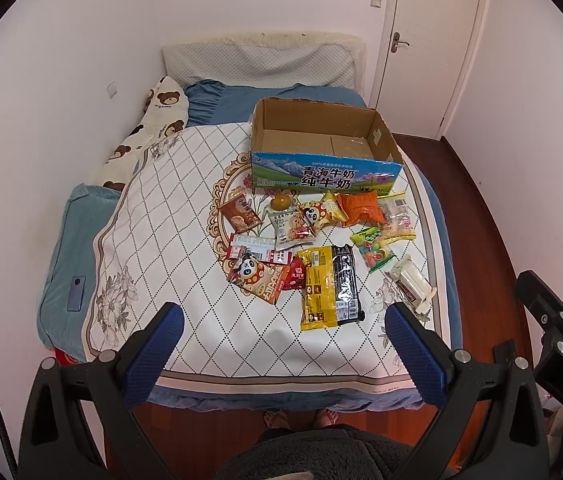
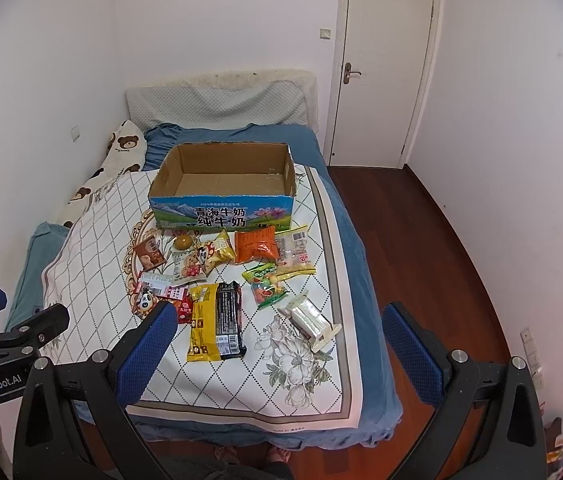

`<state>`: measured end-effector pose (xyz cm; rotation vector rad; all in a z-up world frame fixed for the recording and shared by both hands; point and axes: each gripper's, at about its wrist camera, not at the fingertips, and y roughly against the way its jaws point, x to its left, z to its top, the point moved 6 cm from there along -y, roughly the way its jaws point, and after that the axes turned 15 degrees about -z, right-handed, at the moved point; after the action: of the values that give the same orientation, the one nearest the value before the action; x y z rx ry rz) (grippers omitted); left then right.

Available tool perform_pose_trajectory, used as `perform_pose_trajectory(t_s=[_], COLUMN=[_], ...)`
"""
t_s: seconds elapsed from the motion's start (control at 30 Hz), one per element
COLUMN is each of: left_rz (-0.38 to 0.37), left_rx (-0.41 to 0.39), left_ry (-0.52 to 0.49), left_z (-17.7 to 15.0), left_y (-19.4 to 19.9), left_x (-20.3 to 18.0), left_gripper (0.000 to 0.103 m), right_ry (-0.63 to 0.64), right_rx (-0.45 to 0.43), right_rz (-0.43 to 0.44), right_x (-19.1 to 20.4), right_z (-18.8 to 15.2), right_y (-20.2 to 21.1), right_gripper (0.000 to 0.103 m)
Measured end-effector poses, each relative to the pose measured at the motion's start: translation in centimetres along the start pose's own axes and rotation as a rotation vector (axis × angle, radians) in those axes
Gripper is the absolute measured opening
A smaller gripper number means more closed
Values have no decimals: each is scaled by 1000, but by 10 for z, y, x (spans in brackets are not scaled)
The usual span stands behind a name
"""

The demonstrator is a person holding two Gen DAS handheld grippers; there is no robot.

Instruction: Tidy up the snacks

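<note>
Snack packets (image 2: 217, 280) lie scattered before an open cardboard box (image 2: 223, 184) (empty inside) on the bed (image 2: 357, 240).

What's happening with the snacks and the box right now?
Left gripper open, holding nothing. Right gripper open, holding nothing. Cardboard box has no snacks inside; snack packets lie loose on the bed cover in front of it. Nothing blocks the way.
</note>
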<state>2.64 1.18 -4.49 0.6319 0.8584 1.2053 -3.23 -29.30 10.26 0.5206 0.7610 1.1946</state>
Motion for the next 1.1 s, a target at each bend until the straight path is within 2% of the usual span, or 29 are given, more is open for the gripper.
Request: perform_pose_trajectory(t_s=[0.9, 1.1], left_rz=[-13, -22], left_rx=[4, 23], left_ry=[-2, 0], left_z=[0, 1], left_y=[1, -7], left_x=[-1, 9], left_gripper=[103, 103], right_ry=[-9, -20], right_rx=[-2, 19], right_rz=[-8, 0], right_x=[1, 7], right_z=[4, 2], right_y=[-2, -7], right_gripper=[103, 103])
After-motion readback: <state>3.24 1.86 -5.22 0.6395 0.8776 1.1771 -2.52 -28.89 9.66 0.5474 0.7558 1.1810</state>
